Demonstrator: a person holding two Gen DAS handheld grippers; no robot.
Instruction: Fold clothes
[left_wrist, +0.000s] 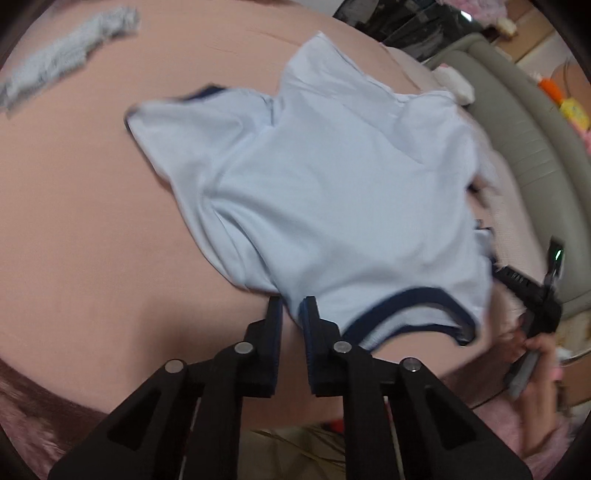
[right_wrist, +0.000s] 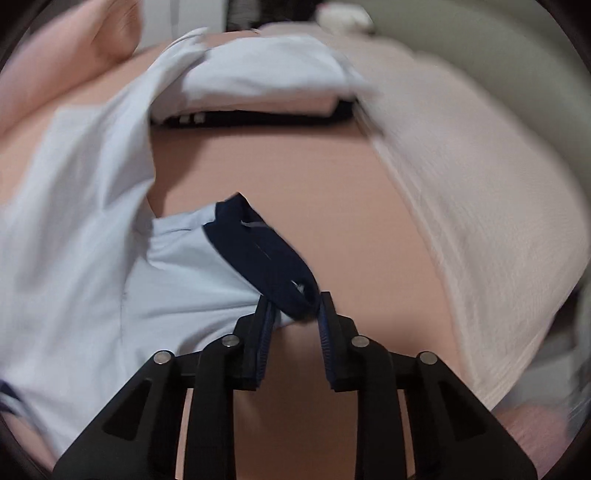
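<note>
Smooth pale-blue tee (left_wrist: 332, 206), ribbed navy trim (right_wrist: 266, 258) pinched by right gripper (right_wrist: 293, 312).

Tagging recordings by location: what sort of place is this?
Probably a bedroom at home: a light blue shirt with navy trim lies on a smooth pink bedsheet, beside a padded grey-green headboard and cluttered household items.

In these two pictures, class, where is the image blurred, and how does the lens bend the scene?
Left wrist view: mostly sharp, the grey cloth smeared, edges bowed by the fisheye, corners dark. Right wrist view: the pale blue shirt and white fabric streaked with motion blur; only the right hand-held gripper stays crisp.
</note>
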